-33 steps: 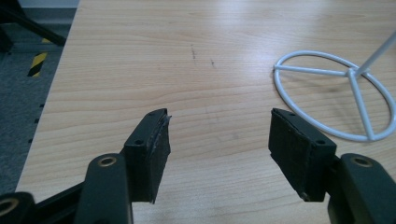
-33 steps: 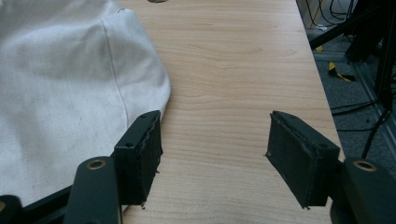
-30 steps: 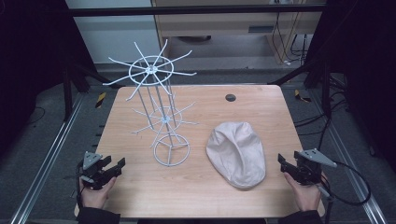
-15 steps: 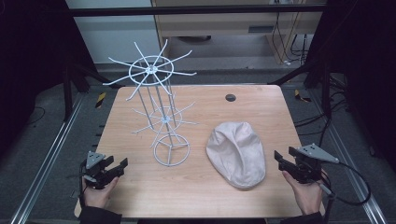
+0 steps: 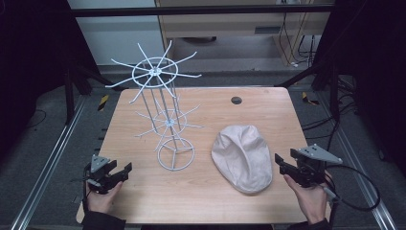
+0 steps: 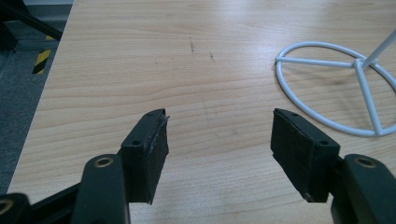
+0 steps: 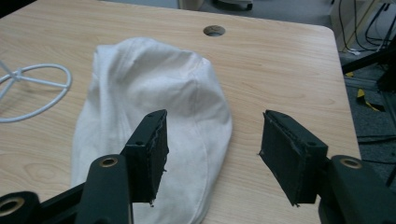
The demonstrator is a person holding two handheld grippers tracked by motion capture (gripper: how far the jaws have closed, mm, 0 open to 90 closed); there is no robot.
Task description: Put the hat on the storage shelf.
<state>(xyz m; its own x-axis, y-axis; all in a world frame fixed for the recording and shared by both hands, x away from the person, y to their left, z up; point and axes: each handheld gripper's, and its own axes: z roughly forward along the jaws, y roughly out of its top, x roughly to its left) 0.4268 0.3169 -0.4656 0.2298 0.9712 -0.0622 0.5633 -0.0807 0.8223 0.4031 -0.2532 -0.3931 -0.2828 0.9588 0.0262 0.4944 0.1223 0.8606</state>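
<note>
Desk [image 5: 143,201] woodgrain; soft beige flat cap [image 5: 243,157] beside white wire rack [image 5: 165,115]. Left gripper [image 5: 125,168], right gripper [image 5: 278,162] both released, empty.

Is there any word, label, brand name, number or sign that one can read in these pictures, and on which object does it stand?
None can be read.
Beige fabric flat cap: no label or print showing.
White wire display stand: no tag.
Light wooden table: bare wood grain, no text.
Black left gripper and black right gripper: no markings visible.
Yellow-and-black striped floor marker: stripes, no words.
</note>
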